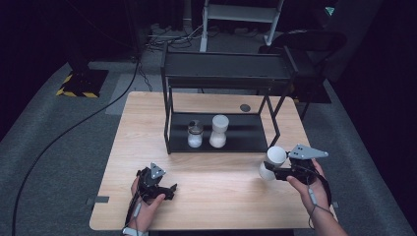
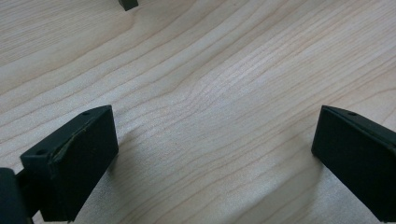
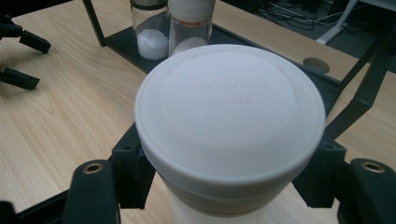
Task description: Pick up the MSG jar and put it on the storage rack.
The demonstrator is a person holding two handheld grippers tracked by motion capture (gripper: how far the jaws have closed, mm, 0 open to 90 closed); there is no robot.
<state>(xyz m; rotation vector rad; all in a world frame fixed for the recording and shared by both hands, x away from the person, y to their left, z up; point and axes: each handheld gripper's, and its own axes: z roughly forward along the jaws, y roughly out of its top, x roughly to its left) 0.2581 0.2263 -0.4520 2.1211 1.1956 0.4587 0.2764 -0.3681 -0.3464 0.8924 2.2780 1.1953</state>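
Right tongs (image 1: 275,173) clamp a white hourglass-shaped jar (image 1: 272,162) with a round lid.

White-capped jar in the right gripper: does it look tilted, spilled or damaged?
Nothing stands out. The white-capped jar is clamped in the right gripper, cap intact, no spill on the wooden table. Two more jars stand upright on the rack's lower shelf.

White-capped jar (image 3: 229,123) – pale wood-grain tabletop (image 1: 216,191) – black shelf rack (image 1: 221,73) behind it, black hand-held gripper (image 1: 275,169).
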